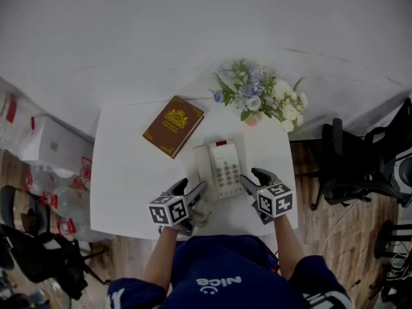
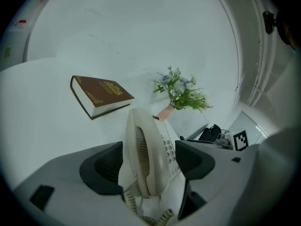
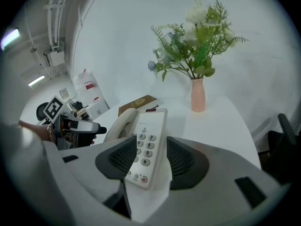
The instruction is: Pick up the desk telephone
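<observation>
A cream desk telephone [image 1: 222, 166] lies flat on the white table [image 1: 129, 172], handset on its left side. My left gripper [image 1: 191, 187] is at the phone's near left corner. In the left gripper view its jaws stand open on either side of the handset [image 2: 146, 154], with a gap at the right pad. My right gripper [image 1: 252, 176] is at the near right corner. In the right gripper view its open jaws straddle the keypad end of the phone [image 3: 148, 145]. The coiled cord [image 2: 160, 216] hangs below the handset.
A brown book [image 1: 173, 125] lies behind the phone to the left. A pink vase of flowers [image 1: 261, 98] stands at the table's far right corner. A black office chair [image 1: 351, 166] is right of the table; boxes and bags [image 1: 45, 147] crowd the floor at left.
</observation>
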